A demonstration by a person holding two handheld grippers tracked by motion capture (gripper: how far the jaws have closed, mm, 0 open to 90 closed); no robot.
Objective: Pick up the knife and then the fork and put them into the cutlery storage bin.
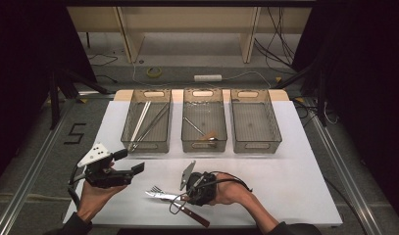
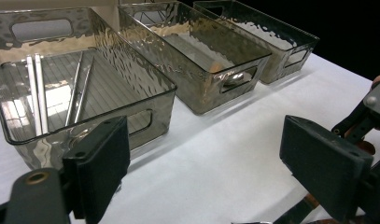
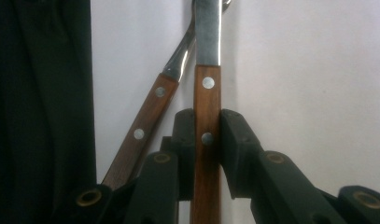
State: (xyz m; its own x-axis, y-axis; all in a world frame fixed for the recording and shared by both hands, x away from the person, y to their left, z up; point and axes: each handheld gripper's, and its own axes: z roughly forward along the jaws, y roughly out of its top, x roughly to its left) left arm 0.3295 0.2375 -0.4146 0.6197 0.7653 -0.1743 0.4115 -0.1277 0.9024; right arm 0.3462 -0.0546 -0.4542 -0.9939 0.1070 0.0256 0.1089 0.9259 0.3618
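Note:
Two wooden-handled pieces of cutlery lie on the white table near its front edge. One is a knife (image 3: 207, 88) with a flat steel blade, the other a fork (image 3: 148, 116) slanting beside it. My right gripper (image 3: 207, 123) is shut on the knife's handle, a pad pressing on each side. From above, the right gripper (image 1: 183, 197) points left, with the fork's tines (image 1: 156, 189) and the knife's blade (image 1: 162, 196) just beyond it. My left gripper (image 1: 130, 161) hovers at the front left, open, with nothing between its pads (image 2: 103, 158).
Three clear bins stand in a row at the back. The left bin (image 1: 133, 117) holds long thin sticks, the middle bin (image 1: 185, 117) a spoon-like piece, and the right bin (image 1: 274, 122) looks bare. White table lies between bins and grippers. A dark sleeve (image 3: 38, 93) borders the cutlery.

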